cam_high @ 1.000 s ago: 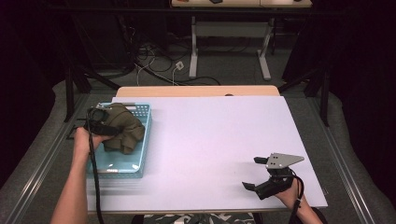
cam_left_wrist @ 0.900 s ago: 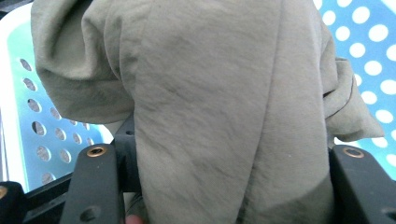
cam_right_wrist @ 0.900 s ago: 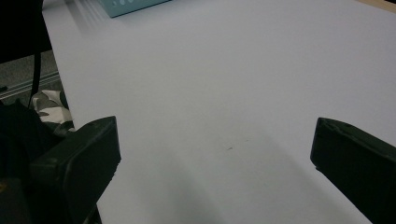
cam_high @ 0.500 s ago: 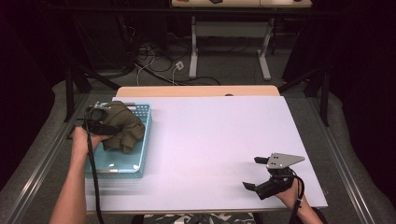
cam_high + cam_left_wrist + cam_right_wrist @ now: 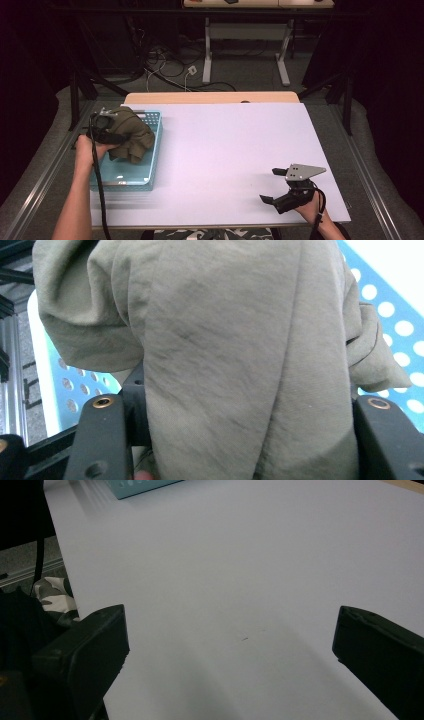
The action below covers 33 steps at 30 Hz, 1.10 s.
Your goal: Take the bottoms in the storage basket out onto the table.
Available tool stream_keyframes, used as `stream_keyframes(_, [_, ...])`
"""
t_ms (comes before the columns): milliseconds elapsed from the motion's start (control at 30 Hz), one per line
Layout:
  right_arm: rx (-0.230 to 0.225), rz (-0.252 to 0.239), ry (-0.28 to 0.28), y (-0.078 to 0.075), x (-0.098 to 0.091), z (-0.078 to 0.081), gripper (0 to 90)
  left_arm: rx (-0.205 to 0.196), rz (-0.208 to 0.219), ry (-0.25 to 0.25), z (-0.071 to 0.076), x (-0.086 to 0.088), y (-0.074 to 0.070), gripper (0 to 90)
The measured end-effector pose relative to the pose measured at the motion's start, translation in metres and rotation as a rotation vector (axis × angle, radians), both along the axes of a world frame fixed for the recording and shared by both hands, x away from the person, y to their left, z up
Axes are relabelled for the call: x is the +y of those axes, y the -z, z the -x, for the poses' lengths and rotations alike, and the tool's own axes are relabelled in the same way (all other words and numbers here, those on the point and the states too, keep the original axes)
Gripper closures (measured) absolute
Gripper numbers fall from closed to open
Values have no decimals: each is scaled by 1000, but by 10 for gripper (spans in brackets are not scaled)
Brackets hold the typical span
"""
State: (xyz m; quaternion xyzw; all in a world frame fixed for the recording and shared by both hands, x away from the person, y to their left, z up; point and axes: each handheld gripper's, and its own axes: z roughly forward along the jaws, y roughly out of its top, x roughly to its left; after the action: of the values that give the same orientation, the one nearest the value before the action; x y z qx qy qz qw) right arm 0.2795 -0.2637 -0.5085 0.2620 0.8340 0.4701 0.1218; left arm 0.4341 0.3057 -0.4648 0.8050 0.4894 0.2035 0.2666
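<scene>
Left gripper [image 5: 240, 440] first: its two black jaws are clamped on a thick fold of olive-green cloth [image 5: 225, 355], the fabric packed tight between them from one jaw to the other. In the left gripper view the cloth bulges up and over the jaws and hangs in heavy creases, a loose corner trailing off to the right. Behind it sits the perforated wall of the light blue basket [image 5: 395, 330], white holes in rows.

From the high view, the left gripper [image 5: 102, 131] sits at the left edge of the basket [image 5: 150, 170], with the cloth [image 5: 131, 136] bunched just beside the jaws and draped over the basket's far half. The bundle looks raised off the basket floor, though how far clear it is I cannot tell. The near half of the basket floor lies bare.

Over to the right gripper [image 5: 230, 660]: jaws spread wide apart, nothing between them but bare white tabletop [image 5: 240, 570]. In the high view the right gripper [image 5: 274, 186] is low over the near right corner of the table [image 5: 235, 150], grey three-cornered plate on top, well apart from the cloth and the basket.
</scene>
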Motion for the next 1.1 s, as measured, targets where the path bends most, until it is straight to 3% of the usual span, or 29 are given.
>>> stream_keyframes(400, [1,2,0,0,0,0,15,-35,-11,18,5,-4,-10,382])
stream_keyframes(1100, [3,3,0,0,0,0,15,-86,7,35,13,-9,-24,381])
